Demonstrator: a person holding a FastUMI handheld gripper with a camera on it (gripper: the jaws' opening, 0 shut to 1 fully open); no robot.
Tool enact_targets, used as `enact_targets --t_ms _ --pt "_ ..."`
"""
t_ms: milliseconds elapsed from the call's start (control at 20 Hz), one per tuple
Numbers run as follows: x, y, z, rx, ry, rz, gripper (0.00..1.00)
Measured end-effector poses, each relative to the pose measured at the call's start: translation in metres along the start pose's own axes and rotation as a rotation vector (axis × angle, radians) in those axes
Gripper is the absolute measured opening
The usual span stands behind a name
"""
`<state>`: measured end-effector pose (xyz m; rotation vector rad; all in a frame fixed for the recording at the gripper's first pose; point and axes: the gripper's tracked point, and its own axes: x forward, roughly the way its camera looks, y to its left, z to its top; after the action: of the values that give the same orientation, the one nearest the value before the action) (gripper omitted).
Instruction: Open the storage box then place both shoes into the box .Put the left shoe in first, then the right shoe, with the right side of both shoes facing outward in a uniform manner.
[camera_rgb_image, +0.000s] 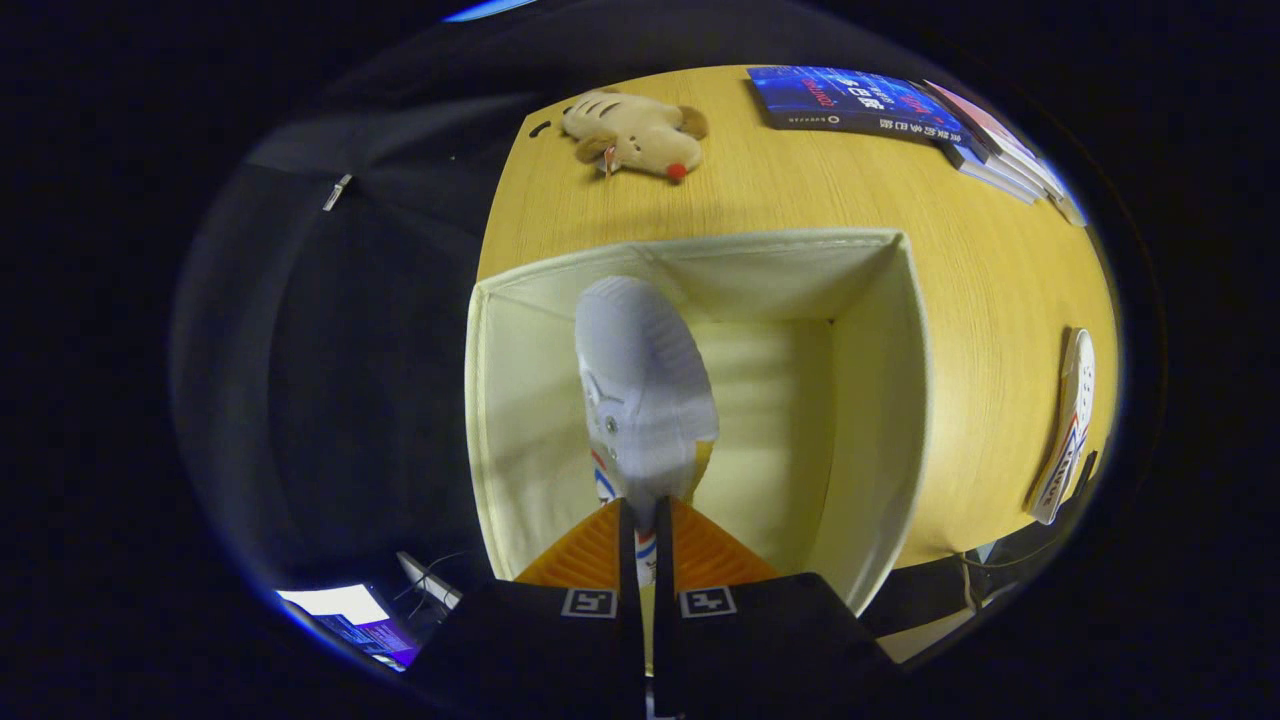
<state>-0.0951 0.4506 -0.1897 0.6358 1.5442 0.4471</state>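
My claw holds the shoe tight, its long axis pointing straight down into the open box just ahead.

Gripper clamped on 1 shoe, hanging inside open storage box. Free room right of that shoe down to the box floor; narrower gap on its left. Bare table beyond, bounded by plush toy, books, second shoe.

Bright overhead light warms the table, dim surroundings, strong fisheye bending at edges, sharp focus.
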Motion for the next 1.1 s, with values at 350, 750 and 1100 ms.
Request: enact_targets --t_ms 350,750,1100 --pt "-0.012 0.018 0.008 -0.096 -0.025 0.053 0.06" --pt "-0.077 -0.004 -0.007 -0.226 -0.072 0.182 0.5" --pt "-0.16 -0.091 0.008 -0.221 -0.261 0.161 0.9"
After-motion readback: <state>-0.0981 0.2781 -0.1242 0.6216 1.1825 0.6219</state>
